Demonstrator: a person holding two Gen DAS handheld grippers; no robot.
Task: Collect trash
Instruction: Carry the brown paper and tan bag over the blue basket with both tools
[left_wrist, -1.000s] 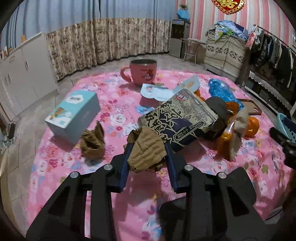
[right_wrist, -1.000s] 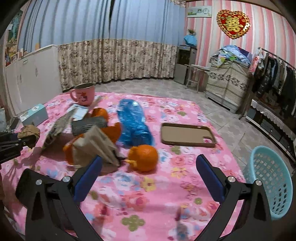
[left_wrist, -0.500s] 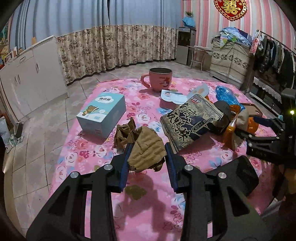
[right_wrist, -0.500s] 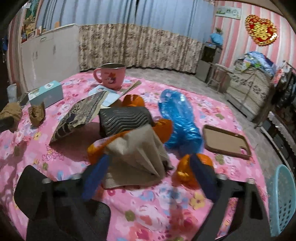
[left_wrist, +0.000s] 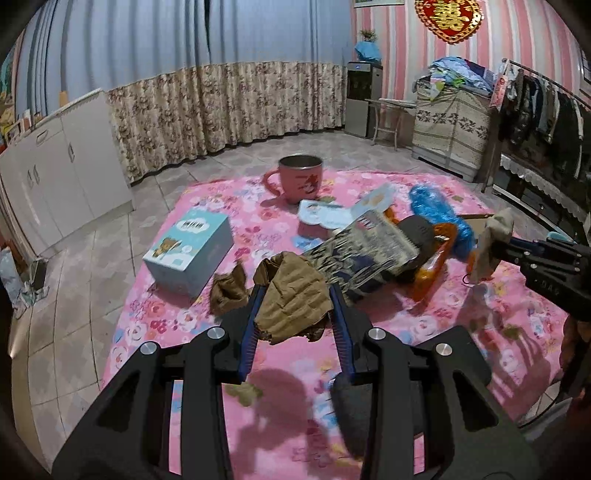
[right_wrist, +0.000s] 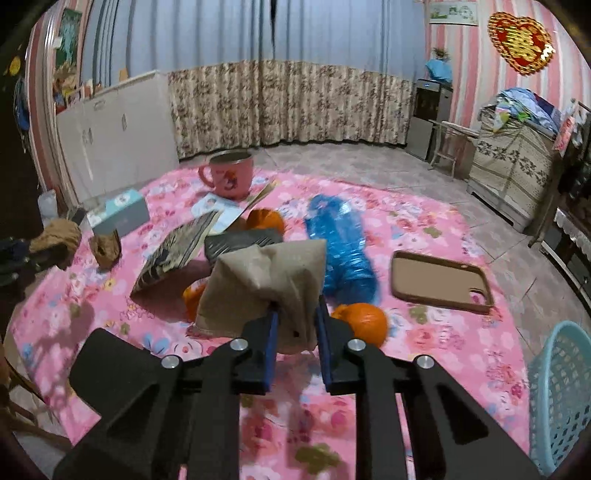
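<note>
Now a crumpled brown paper (left_wrist: 293, 299) is clamped in the left gripper (left_wrist: 295, 314), while a grey-beige paper wad (right_wrist: 266, 280) is pinched by the just-closed right gripper (right_wrist: 295, 325)

left claw (left_wrist: 295, 314): matte black plastic frame, two angular arms with triangular cut-outs
left claw pads (left_wrist: 251, 325): blue ribbed strips lining the inner faces of both fingers
left claw screws (left_wrist: 213, 333): four round silver screw heads, two on each arm
right claw (right_wrist: 295, 325): same black frame with open triangular windows in the arms
right claw pads (right_wrist: 272, 332): flat blue strips on the inner faces
right claw screws (right_wrist: 239, 344): four silver screw heads across the linkage
right claw seen from the left wrist view: long black body, faint pale lettering on its side
</note>
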